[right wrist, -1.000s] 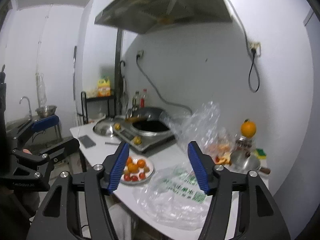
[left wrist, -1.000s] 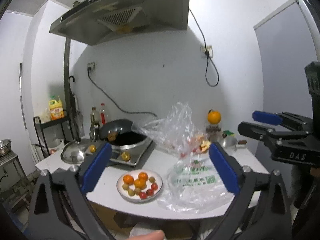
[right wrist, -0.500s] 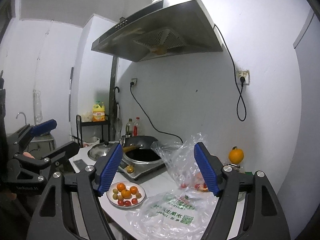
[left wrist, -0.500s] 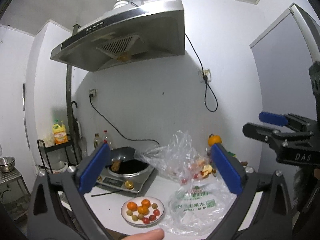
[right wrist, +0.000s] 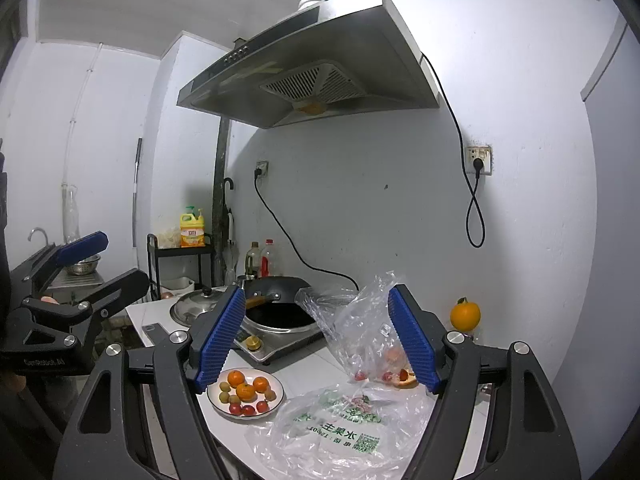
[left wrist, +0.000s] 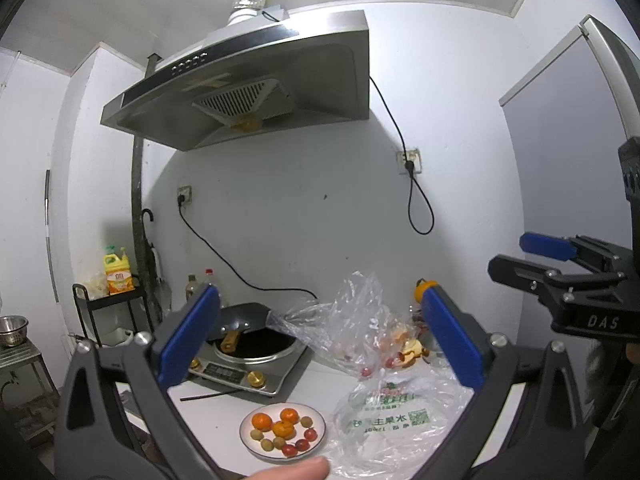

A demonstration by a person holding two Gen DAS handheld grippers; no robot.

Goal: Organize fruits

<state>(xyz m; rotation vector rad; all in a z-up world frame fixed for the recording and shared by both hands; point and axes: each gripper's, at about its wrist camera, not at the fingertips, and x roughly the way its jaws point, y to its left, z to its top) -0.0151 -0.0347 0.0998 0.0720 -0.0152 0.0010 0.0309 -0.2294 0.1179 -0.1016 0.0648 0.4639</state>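
Both grippers are held level above the front edge of a white counter (right wrist: 304, 364), facing the rear wall. The left gripper (left wrist: 320, 340) has its blue pads spread wide apart, with nothing between them; in the right wrist view it appears at the left edge of the frame. The right gripper (right wrist: 316, 338) likewise has its ribbed blue pads set well apart and grips nothing. Neither gripper touches any object. A fingertip (left wrist: 292, 470) of the person shows at the bottom edge of the left wrist view. The fruit sits on a small white plate (right wrist: 276, 402) near the front of the counter: three small oranges (right wrist: 245, 392) in the middle, with pale green-yellow round fruits and red cherry tomatoes around them. Just beside the plate, to its right, lies a flattened plastic bag with green print (right wrist: 340, 432). Behind that, a crumpled clear bag (right wrist: 360, 332) stands up and holds more red and orange pieces, too blurred to identify. A single orange (right wrist: 465, 315) rests on an object at the far right by the wall, well apart from the plate. Behind the plate, a dark wok (right wrist: 280, 292) sits on an induction cooker (right wrist: 280, 340), below a steel range hood (right wrist: 320, 72).
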